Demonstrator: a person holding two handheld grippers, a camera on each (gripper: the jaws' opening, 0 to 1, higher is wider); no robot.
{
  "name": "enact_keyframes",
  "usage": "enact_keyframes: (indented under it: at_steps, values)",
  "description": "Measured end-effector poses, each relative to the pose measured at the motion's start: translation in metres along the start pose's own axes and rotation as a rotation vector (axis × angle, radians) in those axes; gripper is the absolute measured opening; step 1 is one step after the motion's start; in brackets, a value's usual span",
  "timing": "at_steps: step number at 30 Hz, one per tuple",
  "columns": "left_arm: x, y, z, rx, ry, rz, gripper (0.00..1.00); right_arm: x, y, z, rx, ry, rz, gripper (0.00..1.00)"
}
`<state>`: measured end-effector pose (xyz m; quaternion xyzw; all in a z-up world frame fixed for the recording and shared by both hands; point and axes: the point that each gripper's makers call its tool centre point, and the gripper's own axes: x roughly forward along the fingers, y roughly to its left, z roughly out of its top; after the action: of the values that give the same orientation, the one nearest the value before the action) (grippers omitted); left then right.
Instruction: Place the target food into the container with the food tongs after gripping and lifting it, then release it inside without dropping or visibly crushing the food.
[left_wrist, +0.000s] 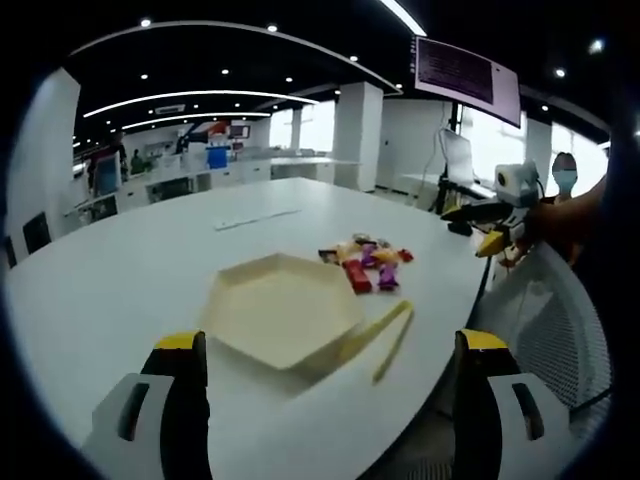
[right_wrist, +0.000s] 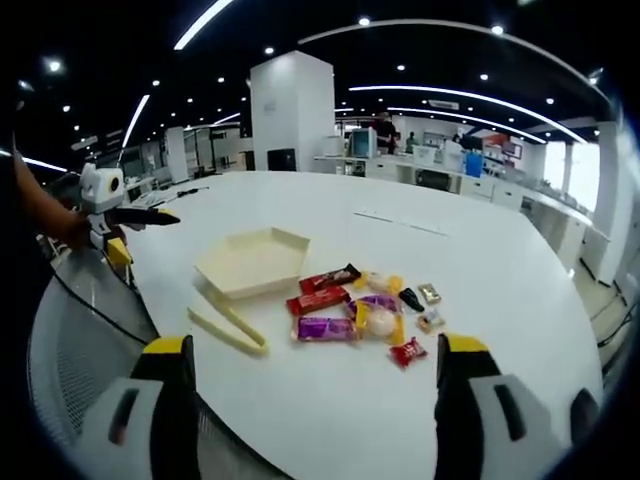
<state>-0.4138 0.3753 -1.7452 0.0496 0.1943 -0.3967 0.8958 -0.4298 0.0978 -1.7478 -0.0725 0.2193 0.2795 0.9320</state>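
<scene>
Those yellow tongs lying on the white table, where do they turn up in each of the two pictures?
Left gripper view: the food tongs lie right of centre, just right of the hexagonal container, below the pile of wrapped snacks.
Right gripper view: the food tongs lie left of centre, below the hexagonal container, left of the wrapped snacks.
Shared landmark: the hexagonal container, next to the tongs in both views.

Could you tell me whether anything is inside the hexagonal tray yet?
No, the tray looks empty: its pale floor shows bare in both views. The snacks lie on the table beside it, and the tongs lie outside its edge.
</scene>
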Motion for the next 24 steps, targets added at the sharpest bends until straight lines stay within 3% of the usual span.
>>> enact_keyframes:
  at_steps: [17, 20, 22, 24]
  values:
    - [0.000, 0.000, -0.001, 0.020, 0.015, 0.002, 0.99, 0.003, 0.007, -0.003, -0.040, 0.002, 0.030, 1.00]
    - [0.000, -0.001, 0.000, 0.023, 0.012, 0.003, 0.99, 0.009, 0.015, 0.003, -0.101, -0.025, 0.073, 0.93]
    - [0.001, -0.001, -0.001, 0.021, 0.016, -0.001, 0.99, 0.019, 0.029, 0.004, -0.192, 0.000, 0.158, 0.88]
    - [0.002, -0.001, -0.003, 0.026, 0.027, -0.002, 0.99, 0.027, 0.037, 0.004, -0.224, 0.011, 0.199, 0.86]
